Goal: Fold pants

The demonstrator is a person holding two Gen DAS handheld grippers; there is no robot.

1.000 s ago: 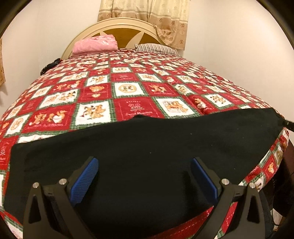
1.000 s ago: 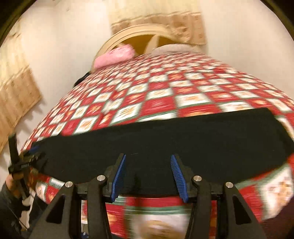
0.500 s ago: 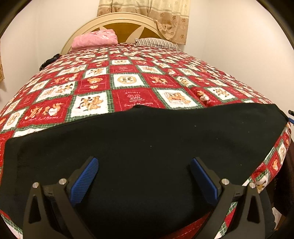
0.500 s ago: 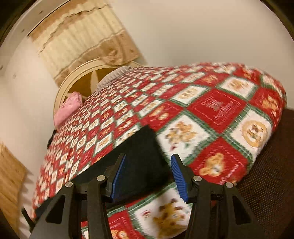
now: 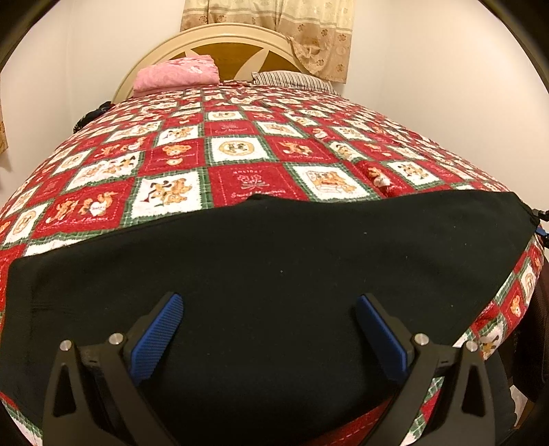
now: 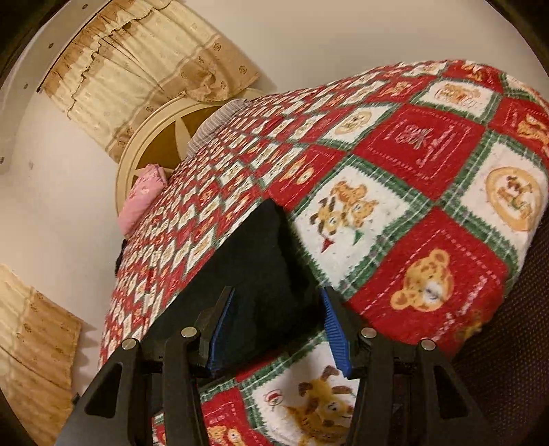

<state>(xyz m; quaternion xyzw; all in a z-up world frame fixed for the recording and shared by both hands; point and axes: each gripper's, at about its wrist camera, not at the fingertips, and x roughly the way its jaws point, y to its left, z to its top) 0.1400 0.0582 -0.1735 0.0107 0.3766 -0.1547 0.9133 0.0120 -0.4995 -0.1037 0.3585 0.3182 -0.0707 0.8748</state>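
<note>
Our left gripper (image 5: 267, 329) hangs level over the pants (image 5: 274, 274), jaws spread wide, blue pads (image 5: 156, 338) on either side of bare black cloth and holding nothing. We cannot tell whether the pads touch the cloth.

Our right gripper (image 6: 276, 329) is rolled to one side, so the bed looks tilted in its view. Its jaws stand apart, straddling the end of the pants (image 6: 260, 274) at the bed's foot edge; the cloth sits between the pads (image 6: 334, 331) but is not pinched.

The pants lie flat as one long black band across the foot of the bed, along its near edge. At their right end in the left view, a bit of the right gripper (image 5: 541, 226) shows.

Beneath them is a quilt (image 5: 240, 154) of red and white squares with bears. Some red squares carry stitched script, too blurred for us to read. At the head lie a pink pillow (image 5: 176, 72) and a striped pillow (image 5: 291, 79) against a cream headboard (image 5: 219, 37), with a beige curtain (image 5: 308, 27) above.
</note>
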